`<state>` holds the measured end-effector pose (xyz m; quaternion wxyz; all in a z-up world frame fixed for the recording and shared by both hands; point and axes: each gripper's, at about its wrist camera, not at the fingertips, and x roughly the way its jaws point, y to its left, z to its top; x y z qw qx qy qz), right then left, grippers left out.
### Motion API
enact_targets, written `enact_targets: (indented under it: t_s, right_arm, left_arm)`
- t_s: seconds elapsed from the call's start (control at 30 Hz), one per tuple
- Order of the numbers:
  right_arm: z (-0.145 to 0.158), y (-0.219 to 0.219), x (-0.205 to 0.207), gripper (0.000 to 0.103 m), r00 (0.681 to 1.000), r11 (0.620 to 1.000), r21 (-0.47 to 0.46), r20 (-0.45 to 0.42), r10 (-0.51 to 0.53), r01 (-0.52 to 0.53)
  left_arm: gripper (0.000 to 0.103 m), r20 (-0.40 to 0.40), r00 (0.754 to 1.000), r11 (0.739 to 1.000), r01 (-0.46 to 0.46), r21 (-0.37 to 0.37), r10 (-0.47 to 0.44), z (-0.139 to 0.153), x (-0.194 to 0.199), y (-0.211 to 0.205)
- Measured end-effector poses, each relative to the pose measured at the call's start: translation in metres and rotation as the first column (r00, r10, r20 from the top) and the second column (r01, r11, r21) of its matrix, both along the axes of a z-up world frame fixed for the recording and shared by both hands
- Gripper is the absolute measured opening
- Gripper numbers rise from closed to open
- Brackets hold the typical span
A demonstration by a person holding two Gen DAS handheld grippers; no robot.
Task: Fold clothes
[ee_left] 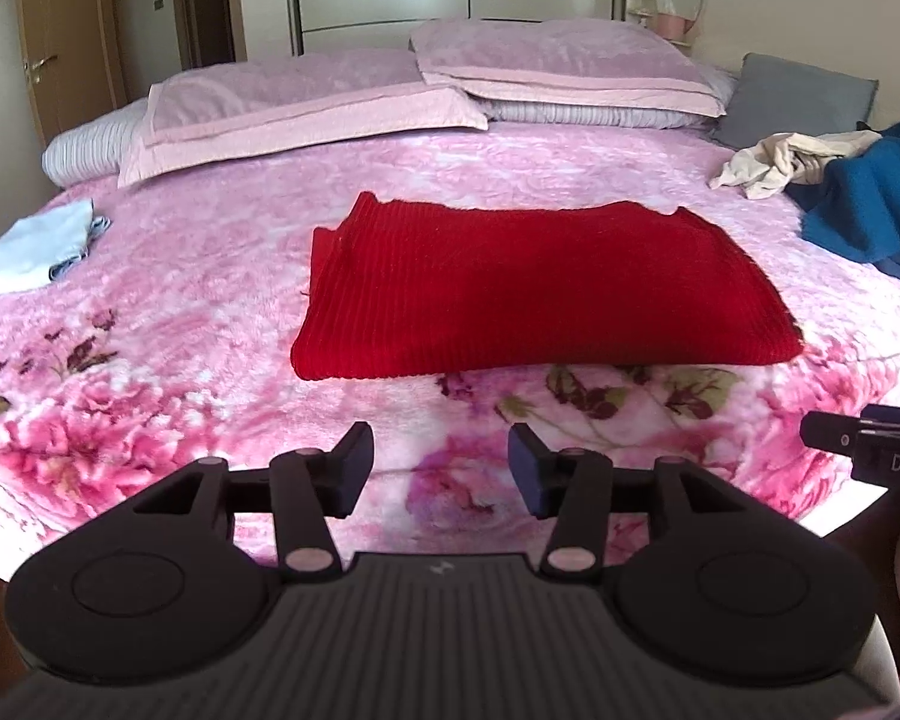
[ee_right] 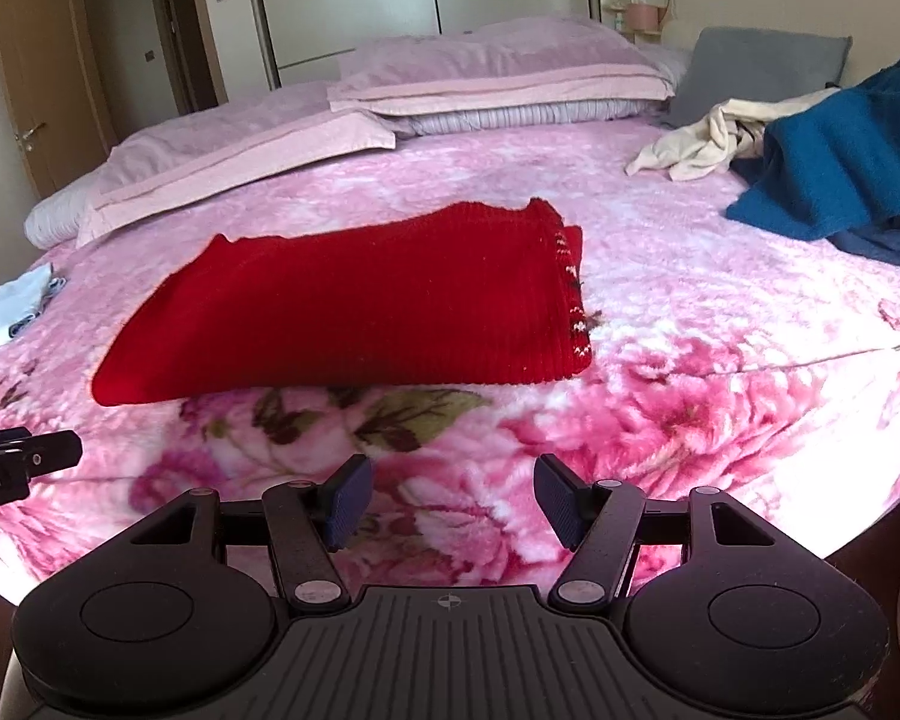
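Note:
A red ribbed knit garment (ee_left: pixel 540 288) lies folded into a rectangle in the middle of the pink floral bedspread (ee_left: pixel 210 276); it also shows in the right wrist view (ee_right: pixel 354 318) with a patterned edge on its right side. My left gripper (ee_left: pixel 441 465) is open and empty, held over the bedspread in front of the garment's near edge. My right gripper (ee_right: pixel 447 498) is open and empty, also in front of the near edge and apart from it. Each gripper's tip shows at the edge of the other view.
A blue garment (ee_right: pixel 840 162) and a cream garment (ee_right: pixel 702 141) lie heaped at the right of the bed. A folded pale blue piece (ee_left: pixel 30 246) lies at the left. Pink pillows (ee_left: pixel 306 102) and a grey cushion (ee_left: pixel 792 99) line the head.

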<state>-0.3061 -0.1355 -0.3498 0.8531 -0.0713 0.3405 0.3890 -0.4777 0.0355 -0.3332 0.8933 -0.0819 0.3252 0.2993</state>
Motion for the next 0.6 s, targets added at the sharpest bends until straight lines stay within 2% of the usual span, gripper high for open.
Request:
enact_targets:
  t_s: [0.3, 0.43, 0.6]
  right_arm:
    - [0.012, -0.008, -0.017, 0.063, 1.0, 0.999, 0.027, 0.021, 0.019, -0.019]
    - [0.01, 0.0, -0.015, 0.063, 0.999, 0.999, 0.022, 0.009, 0.041, -0.041]
    - [-0.013, 0.013, 0.001, 0.063, 0.998, 0.999, 0.003, -0.046, 0.051, -0.051]
  left_arm:
    - [0.052, 0.005, 1.0, 0.999, 0.022, 0.038, -0.022, 0.01, -0.011, -0.018]
    - [0.053, -0.004, 1.0, 1.0, 0.023, -0.012, -0.023, -0.006, 0.0, -0.006]
    - [0.051, -0.015, 1.0, 0.997, 0.024, -0.075, -0.025, -0.025, 0.013, 0.01]
